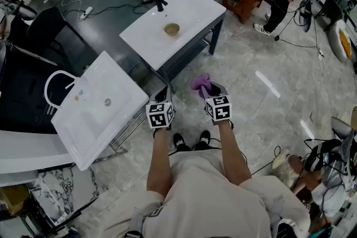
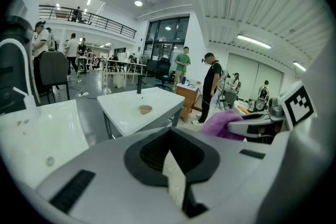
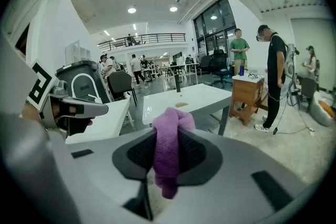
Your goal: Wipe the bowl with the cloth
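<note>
Open workshop hall, pale stone floor. A white bench (image 1: 192,5) sits upper centre of the head view. The bowl (image 1: 172,29) stands near its middle, well apart from both your tools. Your right hand-held gripper (image 1: 212,90), centre frame, is clamped on the purple cloth (image 1: 199,84), which bunches between the jaws and pokes out ahead. Your left hand-held gripper (image 1: 163,92), just left of it, has its jaws fully together, nothing between them. Both hang over the floor, below the bench in frame.
</note>
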Available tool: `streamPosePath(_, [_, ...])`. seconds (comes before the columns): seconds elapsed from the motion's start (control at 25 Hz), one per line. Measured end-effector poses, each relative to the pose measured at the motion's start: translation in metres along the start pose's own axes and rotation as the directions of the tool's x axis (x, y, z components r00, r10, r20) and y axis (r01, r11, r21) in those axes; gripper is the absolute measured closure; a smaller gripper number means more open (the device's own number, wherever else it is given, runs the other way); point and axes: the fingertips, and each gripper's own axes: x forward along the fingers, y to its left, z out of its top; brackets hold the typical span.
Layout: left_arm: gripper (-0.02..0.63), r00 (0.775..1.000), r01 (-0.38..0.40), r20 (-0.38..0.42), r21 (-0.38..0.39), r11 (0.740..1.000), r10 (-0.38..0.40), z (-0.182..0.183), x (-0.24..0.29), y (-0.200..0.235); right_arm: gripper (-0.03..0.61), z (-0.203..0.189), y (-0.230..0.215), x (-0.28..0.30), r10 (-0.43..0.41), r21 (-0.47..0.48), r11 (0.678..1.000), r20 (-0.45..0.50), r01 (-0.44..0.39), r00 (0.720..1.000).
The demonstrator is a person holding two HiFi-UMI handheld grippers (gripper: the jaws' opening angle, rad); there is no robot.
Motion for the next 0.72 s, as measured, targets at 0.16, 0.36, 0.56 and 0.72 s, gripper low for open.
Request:
streamPosePath(0.16, [0.607, 1.000, -0.014, -0.001, -0.003, 1.000, 0.014, -0.006, 0.000, -0.005, 0.491, -0.008, -0.010, -0.004, -0.007, 0.004, 1.000, -0.007, 0.007, 1.000])
streamPosePath(0.36, [0.607, 1.000, -0.022, -0.011, 0.005, 1.000, 0.022, -0.006, 0.009, -0.019, 0.491, -0.009, -0.029, -0.010, -0.005, 0.029, 1.000, 0.003, 0.005, 1.000])
streamPosePath(0.56, [0.607, 0.999, -0.041, -0.005, -0.008, 0.999, 0.041, -0.006, 0.011, -0.029, 0.489, -0.016, -0.039, -0.020, 0.068, 0.084, 0.994, 0.034, -0.071, 0.997])
streamPosePath(0.72, [0.607, 0.999, -0.045, -0.012, -0.017, 0.999, 0.045, -0.010, 0.016, -0.035, 0.489, -0.020, -0.049, -0.025, 0.113, 0.135, 0.984, 0.049, -0.119, 0.992])
